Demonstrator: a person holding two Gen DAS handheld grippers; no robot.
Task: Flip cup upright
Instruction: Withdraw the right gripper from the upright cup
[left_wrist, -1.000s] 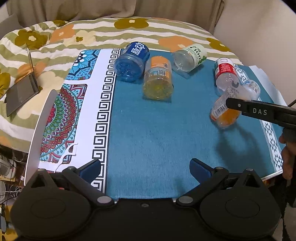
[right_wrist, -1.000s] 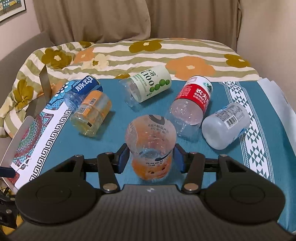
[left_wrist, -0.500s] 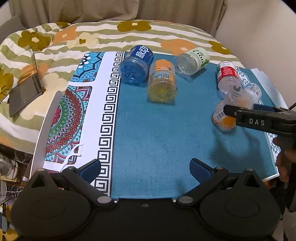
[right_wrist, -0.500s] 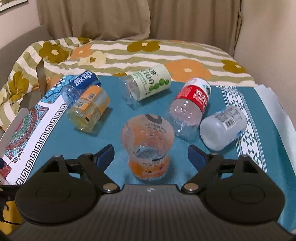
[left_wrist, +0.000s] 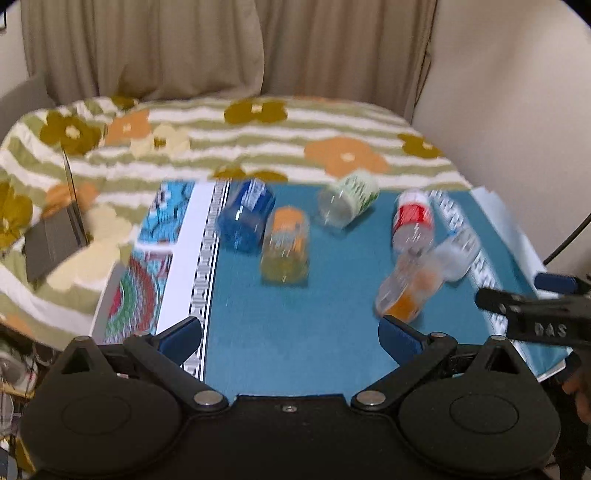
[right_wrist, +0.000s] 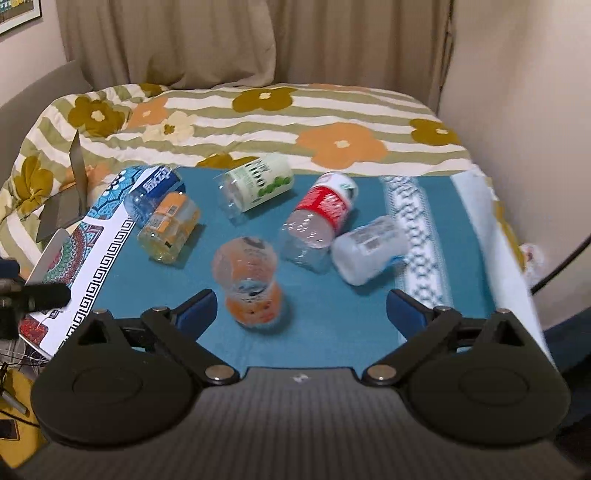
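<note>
Teal cloth (right_wrist: 332, 332): covered the table under all the cups, with a patterned white border on the left.
Task cup: the clear cup with the orange label (right_wrist: 251, 284) stood upright on the cloth, mouth up, just ahead of the right gripper (right_wrist: 301, 314) and free of both fingers.
Same cup, left view: it showed blurred at (left_wrist: 410, 291), beyond the right fingertip of the left gripper (left_wrist: 291, 338).
Right gripper fingers: spread wide, nothing between them.
Left gripper fingers: spread wide too, over bare cloth, holding nothing.
Other cups: five lay on their sides farther back, blue-labelled (right_wrist: 153, 192), orange-and-yellow (right_wrist: 170, 230), green-and-white (right_wrist: 258, 186), red-labelled (right_wrist: 317, 218) and a frosted white one (right_wrist: 369, 249).
Contacts: blue cup against the orange-and-yellow one; red cup against the frosted one.
Background: a floral bedspread (right_wrist: 295, 122) and beige curtains (right_wrist: 258, 40) lay beyond the table.
</note>
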